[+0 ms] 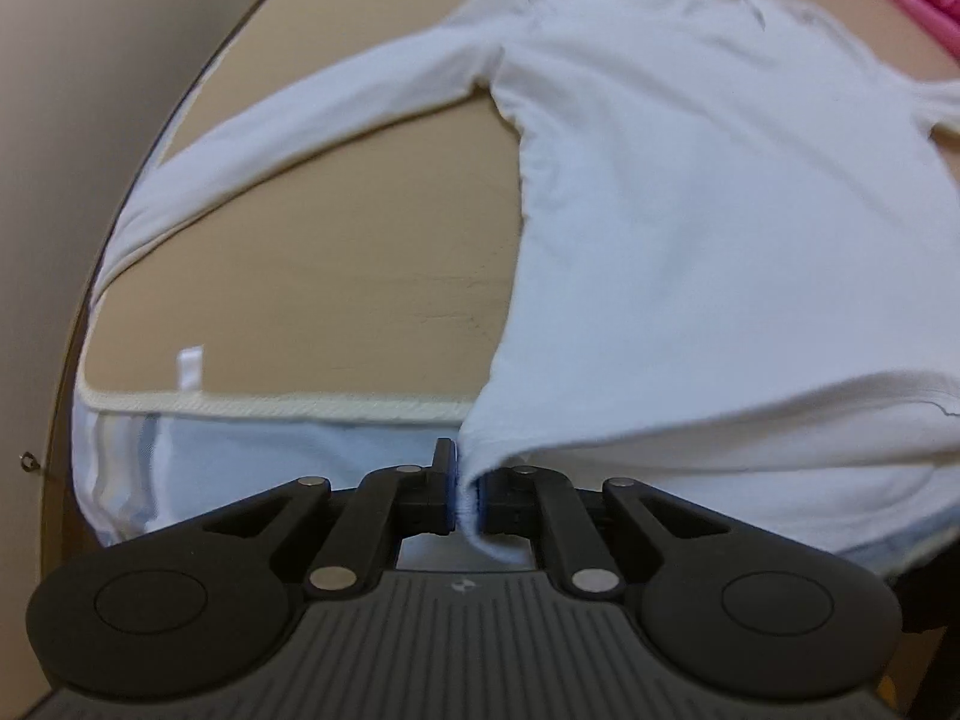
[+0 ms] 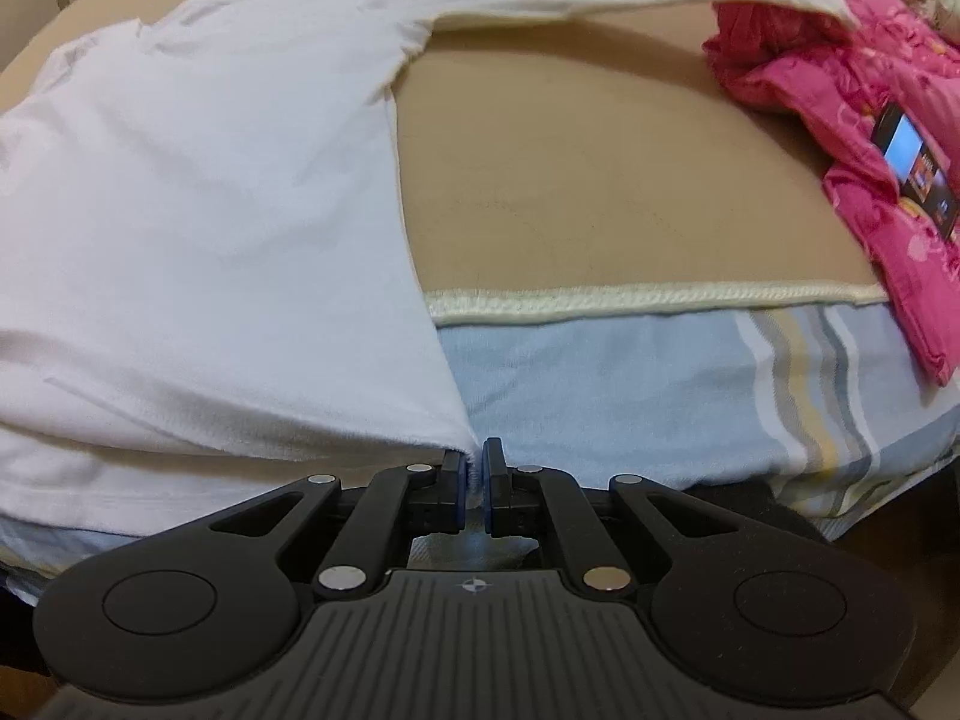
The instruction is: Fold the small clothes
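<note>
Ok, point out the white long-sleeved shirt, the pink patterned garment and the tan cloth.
white long-sleeved shirt (image 1: 690, 192): left wrist view, torso.
pink patterned garment (image 2: 840, 90): right wrist view, crumpled middle.
tan cloth (image 2: 600, 192): right wrist view, bare centre.

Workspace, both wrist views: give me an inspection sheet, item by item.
Surface: tan cover with a cream stitched edge, over a blue striped sheet.
Job's things: white long-sleeved shirt spread flat, sleeves out to the sides.
Clutter: pink patterned clothes heaped at the right, a dark printed card on them.
Grippers: left gripper shut on the shirt's bottom-left hem corner; right gripper shut on the bottom-right hem corner.
Cables: nothing seen.
Surroundings: beige wall at the left.
</note>
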Motion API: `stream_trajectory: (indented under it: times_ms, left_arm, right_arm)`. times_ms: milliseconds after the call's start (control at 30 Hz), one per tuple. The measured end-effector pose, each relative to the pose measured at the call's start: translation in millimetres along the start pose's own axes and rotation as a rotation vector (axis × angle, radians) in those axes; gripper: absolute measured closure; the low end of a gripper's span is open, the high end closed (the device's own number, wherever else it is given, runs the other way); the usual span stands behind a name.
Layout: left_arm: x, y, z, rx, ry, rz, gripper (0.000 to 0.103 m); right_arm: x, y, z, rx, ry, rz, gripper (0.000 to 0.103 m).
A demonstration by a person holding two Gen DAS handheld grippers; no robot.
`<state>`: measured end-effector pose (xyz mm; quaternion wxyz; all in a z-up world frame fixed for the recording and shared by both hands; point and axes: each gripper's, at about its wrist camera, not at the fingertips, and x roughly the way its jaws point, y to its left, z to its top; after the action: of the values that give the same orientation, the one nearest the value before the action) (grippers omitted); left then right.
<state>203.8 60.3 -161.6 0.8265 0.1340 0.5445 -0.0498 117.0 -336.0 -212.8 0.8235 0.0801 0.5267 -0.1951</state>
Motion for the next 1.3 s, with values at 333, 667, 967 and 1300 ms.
stream_trajectory:
  times_ms: [333, 667, 967, 1300]
  left_arm:
    - [44, -1, -36, 0.011, 0.090, 0.030, 0.096]
    - [8, 8, -41, 0.025, 0.009, 0.018, 0.096]
    - [22, 18, -74, 0.013, 0.123, 0.046, 0.060]
    - [-74, -6, -48, -0.109, -0.104, 0.023, 0.001]
  right_arm:
    - [-8, -4, -10, -0.035, 0.018, 0.023, 0.099]
    - [-38, 2, -9, -0.082, -0.047, 0.021, 0.099]
    - [-9, -4, -29, -0.045, 0.163, 0.063, 0.097]
    - [-130, 32, -18, -0.033, -0.251, 0.106, 0.031]
